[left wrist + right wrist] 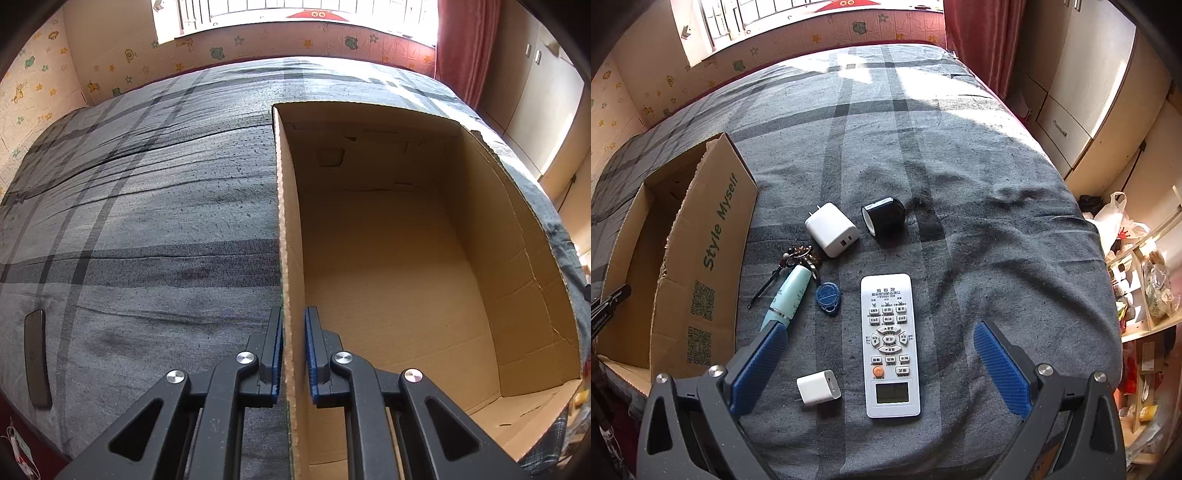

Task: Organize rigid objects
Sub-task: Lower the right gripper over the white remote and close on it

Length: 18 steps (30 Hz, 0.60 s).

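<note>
My left gripper is shut on the left wall of an open, empty cardboard box, one finger on each side of the wall. The box also shows in the right wrist view, at the left, printed "Style Myself". My right gripper is wide open above a white remote control lying on the bed. Around it lie a small white charger, a larger white charger, a black cube-shaped object, a light green tube and a blue key fob on a key ring.
Everything lies on a grey plaid bed cover. A dark flat phone-like object lies near the bed's left edge. A wardrobe and cluttered shelves stand to the right. A window and red curtain are behind.
</note>
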Tool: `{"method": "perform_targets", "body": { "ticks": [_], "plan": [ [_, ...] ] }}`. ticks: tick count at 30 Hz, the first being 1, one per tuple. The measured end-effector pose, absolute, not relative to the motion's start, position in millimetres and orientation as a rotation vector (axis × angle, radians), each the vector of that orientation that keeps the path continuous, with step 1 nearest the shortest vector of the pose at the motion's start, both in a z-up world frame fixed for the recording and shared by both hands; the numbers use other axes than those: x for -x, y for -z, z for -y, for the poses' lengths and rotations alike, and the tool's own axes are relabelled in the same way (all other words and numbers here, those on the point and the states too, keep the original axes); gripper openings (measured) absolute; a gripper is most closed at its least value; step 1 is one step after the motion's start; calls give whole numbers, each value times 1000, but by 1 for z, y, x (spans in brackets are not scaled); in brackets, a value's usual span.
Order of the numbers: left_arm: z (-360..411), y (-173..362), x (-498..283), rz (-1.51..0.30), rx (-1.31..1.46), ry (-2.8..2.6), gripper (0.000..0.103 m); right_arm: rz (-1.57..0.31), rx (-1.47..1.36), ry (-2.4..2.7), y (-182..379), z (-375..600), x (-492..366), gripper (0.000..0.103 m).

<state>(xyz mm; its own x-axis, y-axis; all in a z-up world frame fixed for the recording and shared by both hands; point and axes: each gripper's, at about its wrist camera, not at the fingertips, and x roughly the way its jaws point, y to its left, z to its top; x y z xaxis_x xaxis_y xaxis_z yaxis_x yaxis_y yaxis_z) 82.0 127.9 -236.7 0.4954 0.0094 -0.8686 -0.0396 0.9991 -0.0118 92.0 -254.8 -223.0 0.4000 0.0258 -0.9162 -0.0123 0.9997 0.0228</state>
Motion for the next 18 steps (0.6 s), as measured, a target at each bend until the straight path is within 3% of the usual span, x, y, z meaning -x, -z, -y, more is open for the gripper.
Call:
{"method": "perform_targets", "body": {
  "ticks": [10,18],
  "plan": [
    [-128,238,-81,-1047,28,-35,12,-1219,-5,-20,285,268,-103,102],
    [-130,238,-81,-1043,37,-32,12,-1249,-47,-49,303,273,-109,89]
  ]
}}
